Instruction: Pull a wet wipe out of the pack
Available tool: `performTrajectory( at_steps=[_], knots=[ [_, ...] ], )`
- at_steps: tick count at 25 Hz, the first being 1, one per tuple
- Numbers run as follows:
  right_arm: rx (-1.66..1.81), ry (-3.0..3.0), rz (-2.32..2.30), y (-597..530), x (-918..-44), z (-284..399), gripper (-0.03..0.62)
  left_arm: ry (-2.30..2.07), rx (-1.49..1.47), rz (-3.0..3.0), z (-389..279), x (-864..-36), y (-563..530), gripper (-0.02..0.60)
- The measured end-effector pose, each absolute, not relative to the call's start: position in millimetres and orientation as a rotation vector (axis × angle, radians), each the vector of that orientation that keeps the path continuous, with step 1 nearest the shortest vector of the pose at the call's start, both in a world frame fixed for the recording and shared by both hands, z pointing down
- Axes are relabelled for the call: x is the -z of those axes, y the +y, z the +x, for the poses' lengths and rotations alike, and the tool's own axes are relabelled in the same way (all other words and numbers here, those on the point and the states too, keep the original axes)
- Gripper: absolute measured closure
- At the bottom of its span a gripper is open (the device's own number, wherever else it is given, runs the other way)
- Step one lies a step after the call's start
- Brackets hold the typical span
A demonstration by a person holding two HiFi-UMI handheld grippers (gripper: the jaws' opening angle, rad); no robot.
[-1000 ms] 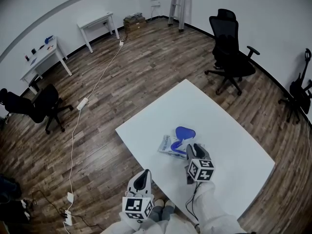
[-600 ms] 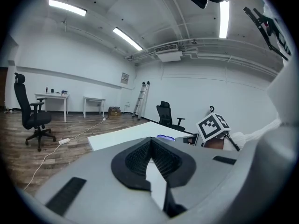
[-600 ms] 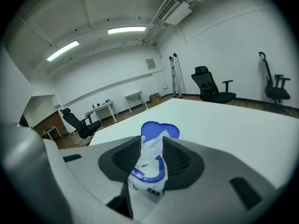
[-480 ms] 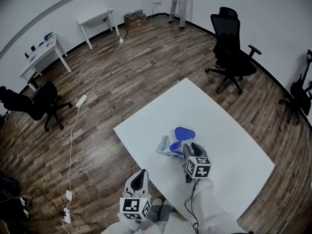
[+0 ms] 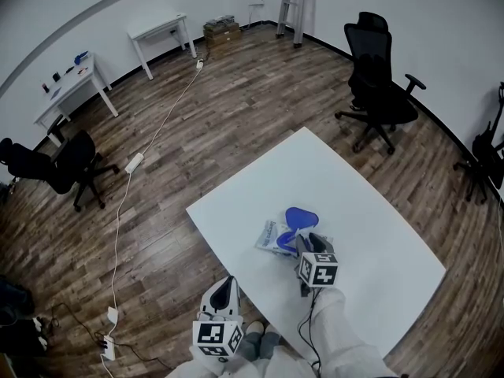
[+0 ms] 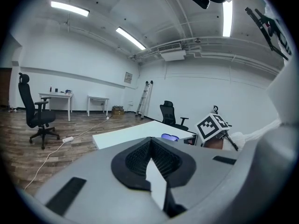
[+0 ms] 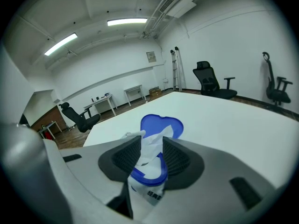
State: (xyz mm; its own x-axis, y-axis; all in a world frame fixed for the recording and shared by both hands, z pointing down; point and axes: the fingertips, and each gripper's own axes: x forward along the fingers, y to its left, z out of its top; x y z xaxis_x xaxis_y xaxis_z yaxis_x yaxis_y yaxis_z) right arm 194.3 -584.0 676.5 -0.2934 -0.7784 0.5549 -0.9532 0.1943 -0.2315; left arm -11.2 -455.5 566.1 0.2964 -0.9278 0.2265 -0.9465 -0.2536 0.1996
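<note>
The wet wipe pack (image 5: 270, 237) lies on the white table (image 5: 370, 203) with its blue lid (image 5: 301, 217) flipped up. My right gripper (image 5: 304, 247) hangs right over the pack's opening. In the right gripper view a white wipe (image 7: 152, 146) sticks up out of the blue ring, between the pads (image 7: 175, 157). The jaws of the right gripper (image 7: 150, 155) stand wide and open around it, and the printed pack (image 7: 152, 190) shows below. My left gripper (image 5: 224, 287) waits off the table's near edge; its tips (image 6: 150, 141) meet, shut on nothing.
Black office chairs (image 5: 382, 85) (image 5: 59, 168) stand around the table. A white cable with a power strip (image 5: 132, 164) runs across the wooden floor. Small white desks (image 5: 157, 30) and a ladder (image 5: 289, 2) line the far wall.
The right gripper has sunk slightly toward the pack. The left gripper has hardly moved.
</note>
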Motion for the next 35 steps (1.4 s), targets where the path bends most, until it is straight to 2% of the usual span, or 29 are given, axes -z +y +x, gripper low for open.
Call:
performTrajectory(
  at_steps=[24, 35],
  knots=[
    [-0.760, -2.052, 1.558, -589.4, -702.3, 193.1, 0.467, -1.696, -0.105, 2.242, -15.2, -576.9, -461.8, 0.583],
    [-0.731, -2.010, 1.578, -591.0, -704.1, 197.4, 0.524, -1.703, -0.110, 2.234, -20.2, -577.3, -462.2, 0.583]
  ],
)
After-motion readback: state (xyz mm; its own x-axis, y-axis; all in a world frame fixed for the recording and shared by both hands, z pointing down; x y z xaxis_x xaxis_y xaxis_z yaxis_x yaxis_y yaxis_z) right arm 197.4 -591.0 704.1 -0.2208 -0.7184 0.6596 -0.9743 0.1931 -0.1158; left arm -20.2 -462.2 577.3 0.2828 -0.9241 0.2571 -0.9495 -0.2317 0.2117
